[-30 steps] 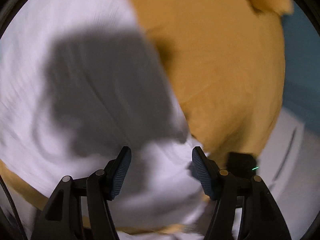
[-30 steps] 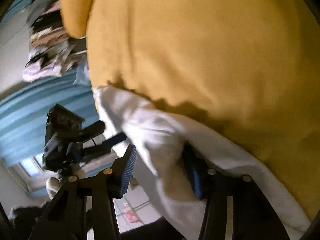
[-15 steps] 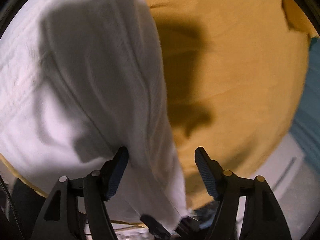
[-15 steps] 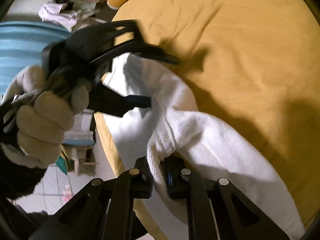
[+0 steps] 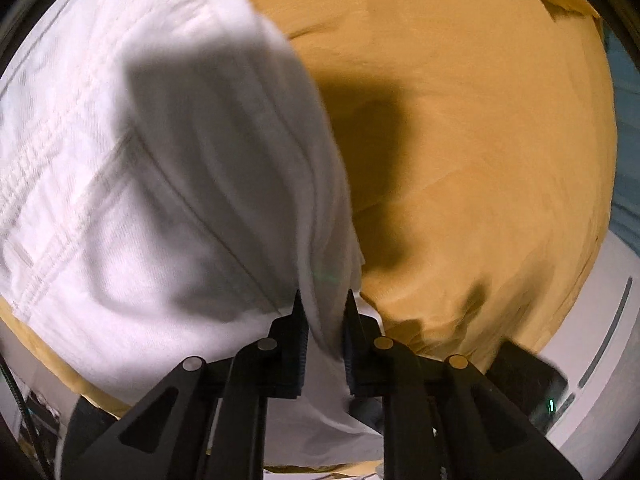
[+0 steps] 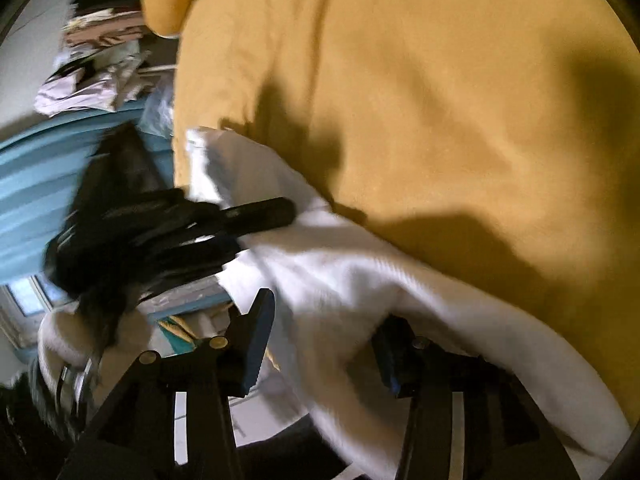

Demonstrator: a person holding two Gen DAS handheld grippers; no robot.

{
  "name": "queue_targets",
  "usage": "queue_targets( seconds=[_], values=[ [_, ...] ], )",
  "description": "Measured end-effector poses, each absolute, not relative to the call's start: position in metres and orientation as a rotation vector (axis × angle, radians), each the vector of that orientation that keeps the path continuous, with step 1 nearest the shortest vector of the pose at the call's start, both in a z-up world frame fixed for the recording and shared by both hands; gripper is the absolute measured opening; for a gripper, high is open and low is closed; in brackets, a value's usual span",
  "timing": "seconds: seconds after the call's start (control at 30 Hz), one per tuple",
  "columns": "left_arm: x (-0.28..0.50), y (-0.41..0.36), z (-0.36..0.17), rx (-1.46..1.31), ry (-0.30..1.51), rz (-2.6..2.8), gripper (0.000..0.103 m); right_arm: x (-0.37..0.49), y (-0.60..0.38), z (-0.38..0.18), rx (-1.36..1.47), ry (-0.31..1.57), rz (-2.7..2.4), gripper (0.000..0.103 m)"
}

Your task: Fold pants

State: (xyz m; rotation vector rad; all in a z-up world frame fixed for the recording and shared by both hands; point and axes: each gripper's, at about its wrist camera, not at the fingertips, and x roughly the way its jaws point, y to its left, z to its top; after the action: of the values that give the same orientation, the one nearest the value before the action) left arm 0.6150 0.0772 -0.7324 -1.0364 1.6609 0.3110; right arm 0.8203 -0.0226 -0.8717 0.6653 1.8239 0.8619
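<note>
White pants [image 5: 152,168] lie on a mustard-yellow bed cover [image 5: 480,128]. In the left wrist view my left gripper [image 5: 323,304] is shut on the pants' right edge, with a fold of white cloth pinched between its pads. In the right wrist view the pants [image 6: 360,280] drape across the lower frame. My right gripper [image 6: 324,332] is open, its jaws wide apart with white cloth lying between them. The left gripper [image 6: 256,216] shows there blurred, its fingers on the pants at the bed's edge.
The bed cover [image 6: 420,80] fills most of the right wrist view. A pile of clothes [image 6: 96,64] sits beyond the bed at upper left, with a blue curtain [image 6: 36,184] below it. A white appliance [image 5: 592,344] stands off the bed's right edge.
My left gripper has closed on the pants' edge; it was open half a second ago. My right gripper, shut on the cloth half a second ago, has opened.
</note>
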Motion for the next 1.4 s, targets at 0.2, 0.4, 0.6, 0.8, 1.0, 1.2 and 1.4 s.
queue_targets(
  seconds=[0.2,0.4,0.6,0.8,1.0,1.2,1.4],
  values=[
    [0.621,0.084,-0.735,-1.064,1.643,0.302,0.010,0.818,-0.007,-0.887,0.774,1.867,0.808,0.012],
    [0.621,0.096,-0.742,-1.136,1.634,0.299,0.015,0.819,-0.087,-0.869,1.002,1.727,0.692,0.009],
    [0.613,0.086,-0.724,-1.222,1.597,0.209,0.060,0.820,-0.094,-0.850,0.885,1.727,0.720,0.021],
    [0.604,0.091,-0.693,-0.941,1.498,0.207,0.080,0.831,-0.081,-0.849,0.707,1.672,0.546,0.004],
    [0.595,0.089,-0.703,-0.704,1.473,0.212,0.091,0.840,-0.089,-0.849,0.731,1.700,0.512,0.012],
    [0.590,0.091,-0.732,-0.642,1.480,0.255,0.094,0.821,-0.127,-0.812,0.597,1.671,0.530,0.056],
    [0.591,0.097,-0.746,-0.584,1.478,0.313,0.094,0.790,-0.107,-0.824,0.263,1.739,0.577,0.004]
  ],
)
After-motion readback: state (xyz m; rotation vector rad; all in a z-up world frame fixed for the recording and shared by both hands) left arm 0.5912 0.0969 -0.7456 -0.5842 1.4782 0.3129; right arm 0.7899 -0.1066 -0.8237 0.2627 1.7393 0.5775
